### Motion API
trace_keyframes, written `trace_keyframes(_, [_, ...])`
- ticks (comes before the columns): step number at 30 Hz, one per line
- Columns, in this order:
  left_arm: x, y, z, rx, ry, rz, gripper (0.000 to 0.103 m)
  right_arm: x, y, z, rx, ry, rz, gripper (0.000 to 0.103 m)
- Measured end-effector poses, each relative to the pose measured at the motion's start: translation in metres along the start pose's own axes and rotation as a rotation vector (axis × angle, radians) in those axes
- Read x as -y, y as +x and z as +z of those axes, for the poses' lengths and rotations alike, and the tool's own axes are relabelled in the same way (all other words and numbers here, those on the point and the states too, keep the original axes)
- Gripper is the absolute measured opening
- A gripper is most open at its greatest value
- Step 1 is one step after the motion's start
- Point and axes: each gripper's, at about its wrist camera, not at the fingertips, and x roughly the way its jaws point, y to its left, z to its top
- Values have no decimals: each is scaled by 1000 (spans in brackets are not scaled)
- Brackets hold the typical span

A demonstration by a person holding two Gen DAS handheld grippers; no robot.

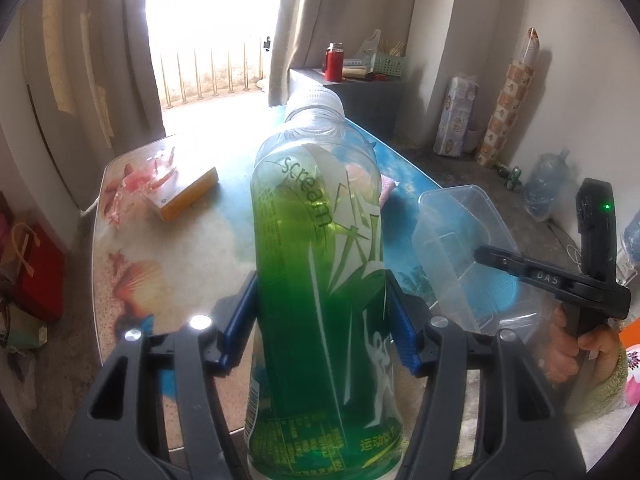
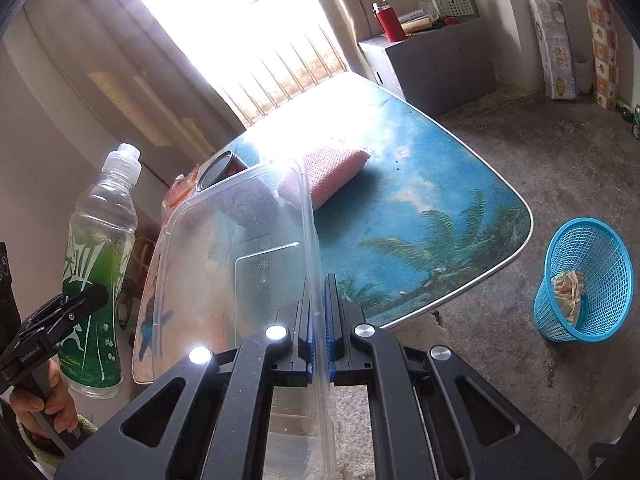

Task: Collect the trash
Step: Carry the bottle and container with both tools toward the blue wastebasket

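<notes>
My left tongs (image 1: 324,320) are pinching the bottle (image 1: 320,280) across its green belly, blue pads pressed flat on either side, cap pointing away toward twelve o'clock. My right tongs (image 2: 319,320) are pressed together on the thin wall of the tub (image 2: 240,248), which is hanging tilted over the near edge of the table (image 2: 420,208).

I judge both pieces are on their way to the basket (image 2: 584,280), which is standing tilted on the floor at three o'clock in the right view, some crumpled paper (image 2: 568,288) already lying inside. To do it well, I am thinking of swinging the tub over first, since it is nearer that side, letting go only once it is above the rim, and keeping the bottle level so the liquid is not sloshing its weight about.

On the table, a pink cloth (image 2: 332,176) is lying beyond the tub, and a box (image 1: 184,196) is sitting at ten o'clock in the left view. Farther off, a red flask (image 2: 388,22) is standing on a grey cabinet (image 2: 436,64) beside the bright window.
</notes>
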Motion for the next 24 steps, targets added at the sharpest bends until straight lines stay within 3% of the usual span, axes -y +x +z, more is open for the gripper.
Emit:
trace_keyframes(7, [66,12,24,27,118,-141,57,65,-56,-5,116,121,-88,5])
trace_keyframes(12, [130,36,38,2,221,-258,57,128,-100,-17,187,247,-192,5])
trace_keyframes(19, [232,79,48,-84,346,-446,57,225,-148,-47,255,450,-352,5])
trace_keyframes(24, [297,131,41,-216,388,-556,57,279,-156,-72,255,578,-427,5])
